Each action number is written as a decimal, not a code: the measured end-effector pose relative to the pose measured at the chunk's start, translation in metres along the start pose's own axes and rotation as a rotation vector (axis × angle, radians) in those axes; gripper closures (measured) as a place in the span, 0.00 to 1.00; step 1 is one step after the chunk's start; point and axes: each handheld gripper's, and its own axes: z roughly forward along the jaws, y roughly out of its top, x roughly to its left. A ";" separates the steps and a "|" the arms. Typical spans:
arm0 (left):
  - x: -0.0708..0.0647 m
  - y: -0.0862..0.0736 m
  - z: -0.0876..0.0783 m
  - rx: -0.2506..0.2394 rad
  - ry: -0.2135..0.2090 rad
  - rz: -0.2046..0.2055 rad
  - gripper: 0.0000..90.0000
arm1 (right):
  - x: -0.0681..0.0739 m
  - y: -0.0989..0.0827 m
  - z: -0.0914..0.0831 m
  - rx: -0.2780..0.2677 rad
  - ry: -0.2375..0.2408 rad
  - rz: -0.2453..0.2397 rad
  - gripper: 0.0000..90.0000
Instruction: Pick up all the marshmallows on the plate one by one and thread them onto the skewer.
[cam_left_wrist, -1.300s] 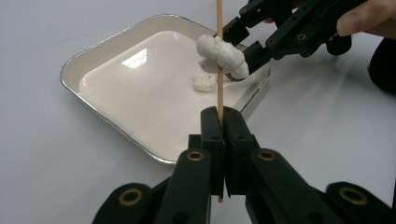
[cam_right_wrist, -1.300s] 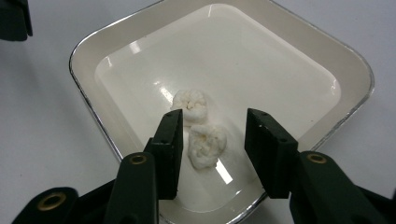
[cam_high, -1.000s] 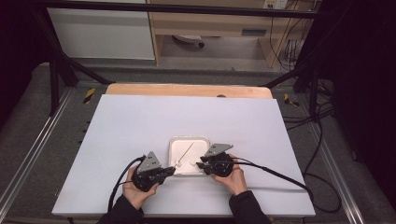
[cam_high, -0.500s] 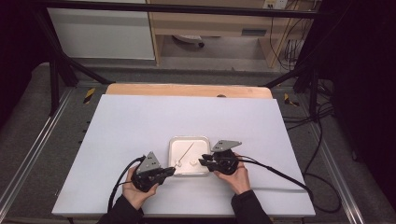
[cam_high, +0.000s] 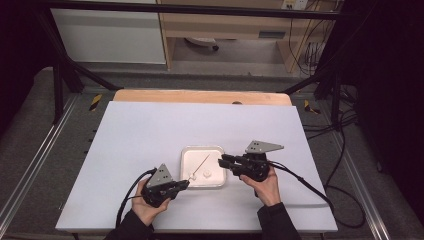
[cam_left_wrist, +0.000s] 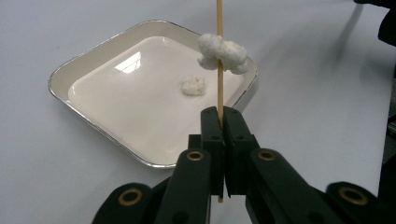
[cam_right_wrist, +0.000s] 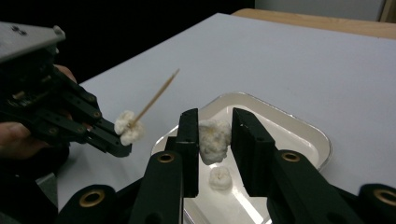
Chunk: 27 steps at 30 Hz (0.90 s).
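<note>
The left gripper (cam_left_wrist: 219, 122) clamped the skewer (cam_left_wrist: 219, 56) upright, steadying it so the right gripper (cam_right_wrist: 214, 135), gripping a popcorn piece (cam_right_wrist: 214, 140), could thread it.

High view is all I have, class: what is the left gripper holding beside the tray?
Observer: The left gripper has its fingers shut on a thin wooden skewer, with one white puffy piece threaded on it.
Operator: And what is in the right gripper?
Observer: The right gripper grips a second white piece between its fingers, lifted above the tray, where a smaller piece lies.
</note>
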 end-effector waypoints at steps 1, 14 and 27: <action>0.000 0.000 0.000 0.000 -0.002 0.005 0.98 | 0.000 0.002 -0.002 -0.013 0.009 0.005 0.81; -0.003 0.001 -0.001 -0.021 -0.010 0.020 0.98 | -0.002 0.020 -0.006 -0.125 0.109 0.089 0.80; -0.006 0.002 -0.001 -0.030 -0.017 0.033 0.98 | 0.000 0.021 0.006 -0.132 0.154 0.121 0.80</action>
